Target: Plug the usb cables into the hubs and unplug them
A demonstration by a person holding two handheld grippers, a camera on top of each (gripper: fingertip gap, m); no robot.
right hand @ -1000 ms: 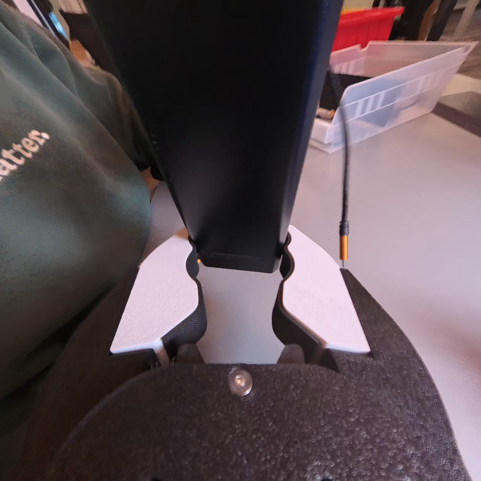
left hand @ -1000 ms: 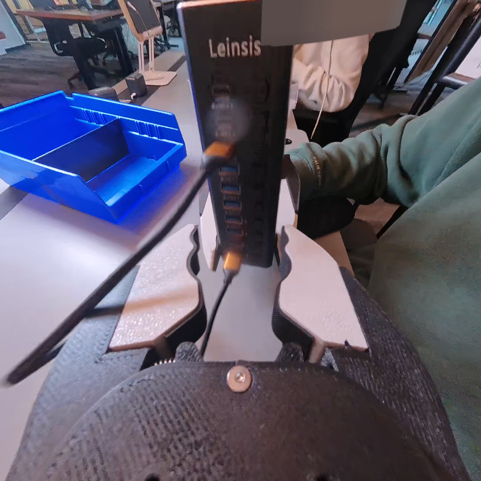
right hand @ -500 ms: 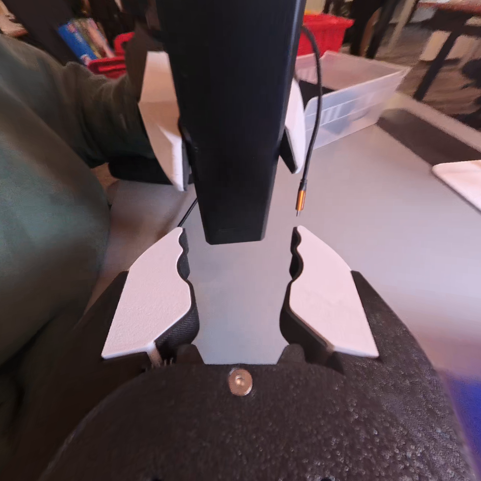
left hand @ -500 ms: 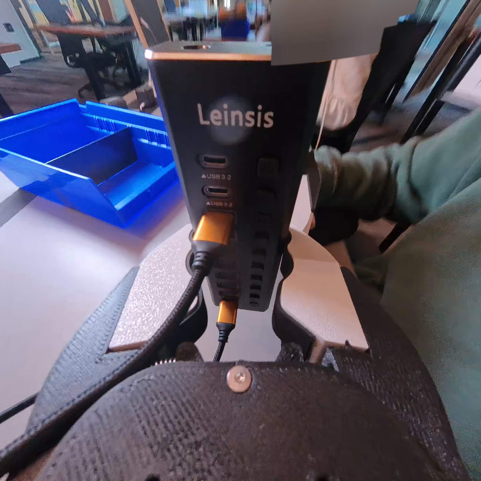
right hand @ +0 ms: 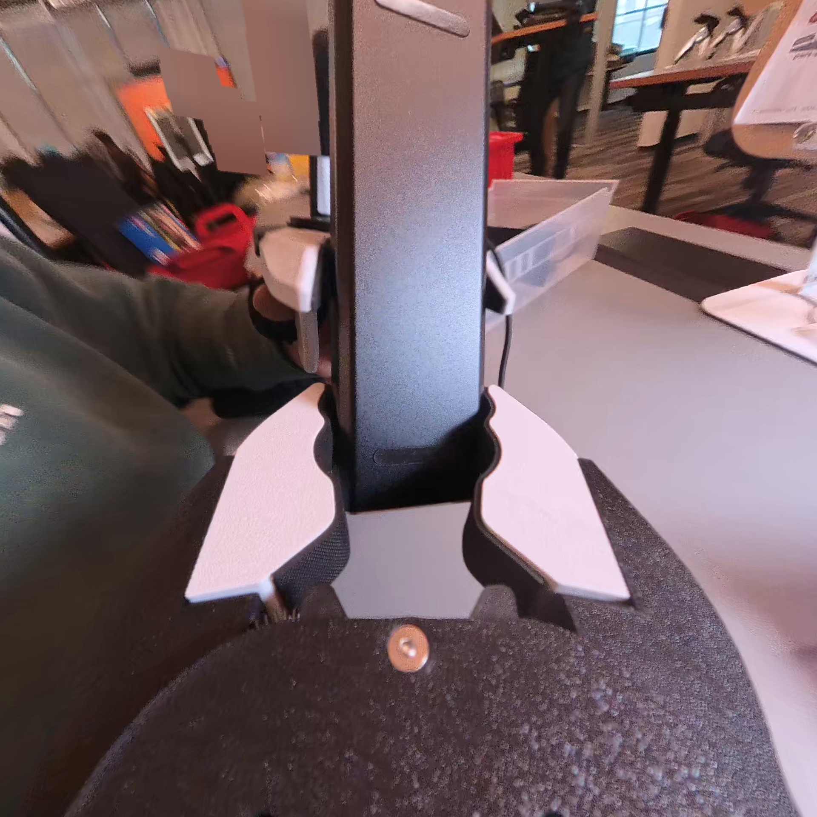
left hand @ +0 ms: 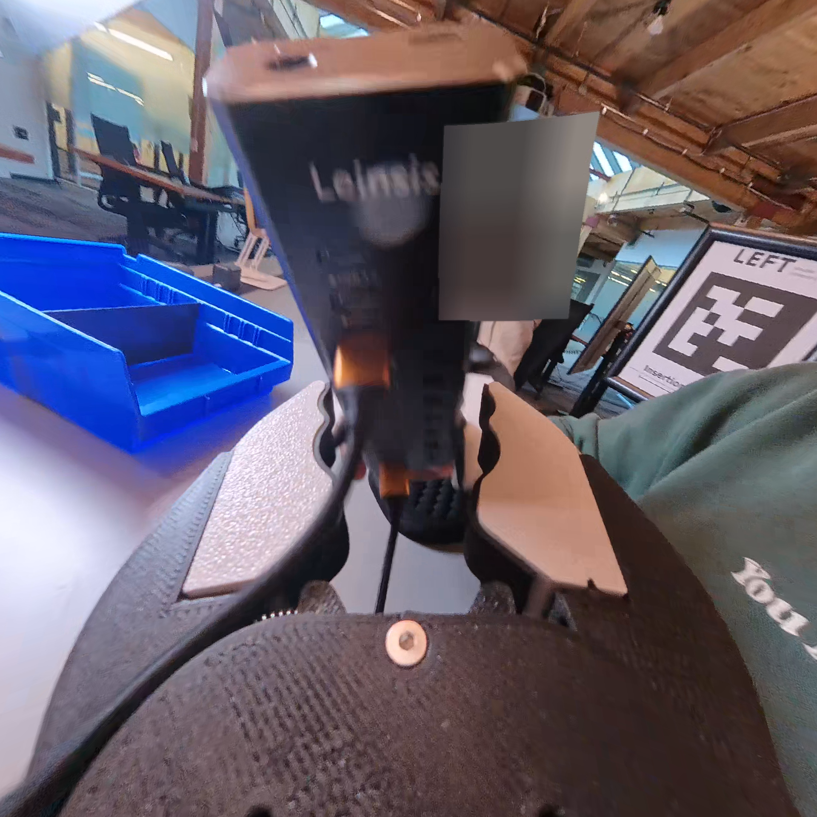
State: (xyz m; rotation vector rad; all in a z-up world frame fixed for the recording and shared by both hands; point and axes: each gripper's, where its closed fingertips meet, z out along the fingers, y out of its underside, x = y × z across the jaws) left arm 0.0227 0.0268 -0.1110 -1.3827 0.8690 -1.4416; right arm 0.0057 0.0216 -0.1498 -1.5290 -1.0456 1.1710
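A black USB hub stands on end in the air between both grippers; its plain back shows in the right wrist view. My left gripper is shut on its sides. Two orange-shelled plugs sit in its port face: a large one and a small one at the lower end, with a thin black cable hanging from it. My right gripper is shut on the hub's lower end. The left gripper's white fingers clamp the hub farther up in that view.
A blue divided bin sits on the grey table at the left. A clear plastic bin stands behind the hub at the right. A white stand base is at the far right. A green sleeve fills the right side. The gap from one gripper's tips to the other's is roughly 4 cm.
The right gripper let go and backed off half a second ago, then came in and closed on the hub's lower end again. The hub and left gripper have tilted upward.
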